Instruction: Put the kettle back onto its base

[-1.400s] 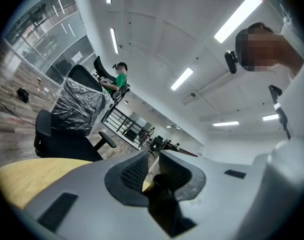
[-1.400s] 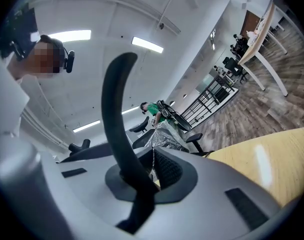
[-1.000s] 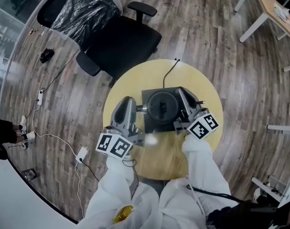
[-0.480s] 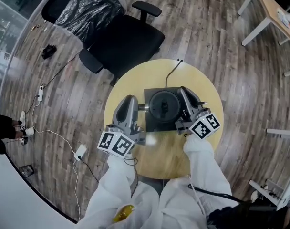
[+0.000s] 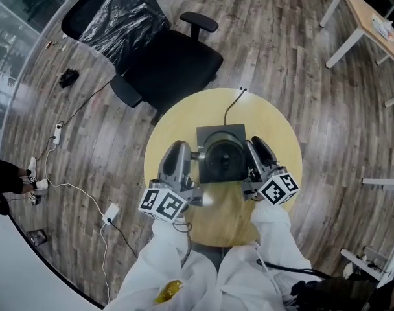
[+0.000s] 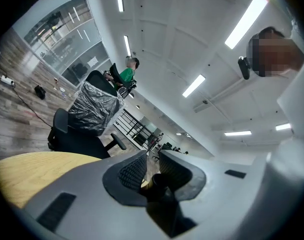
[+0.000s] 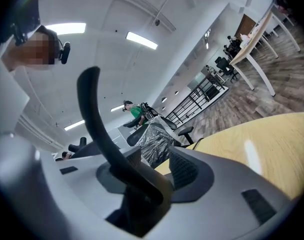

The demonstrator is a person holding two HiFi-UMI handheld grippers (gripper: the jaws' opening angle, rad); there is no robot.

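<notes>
The dark round kettle [image 5: 224,155] stands on its black square base [image 5: 207,135] in the middle of the round yellow table [image 5: 275,128]. My left gripper [image 5: 179,149] is at the kettle's left side. In the left gripper view its jaws [image 6: 151,159] are close together on a dark stub of the kettle [image 6: 157,181], likely the spout. My right gripper [image 5: 255,150] is at the kettle's right side. Its jaws have just been opening, and the curved black kettle handle [image 7: 99,124] stands between them [image 7: 157,156] with a gap to the right pad [image 7: 184,171].
A power cord [image 5: 232,105] runs from the base over the table's far edge. A black office chair [image 5: 171,57] with a plastic-wrapped back stands just beyond the table. Cables and a plug strip [image 5: 109,212] lie on the wood floor at left. A desk [image 5: 365,18] stands at far right.
My right gripper has drawn back a little toward me along the kettle's right side. The kettle stays on its base and the left gripper keeps its place.
</notes>
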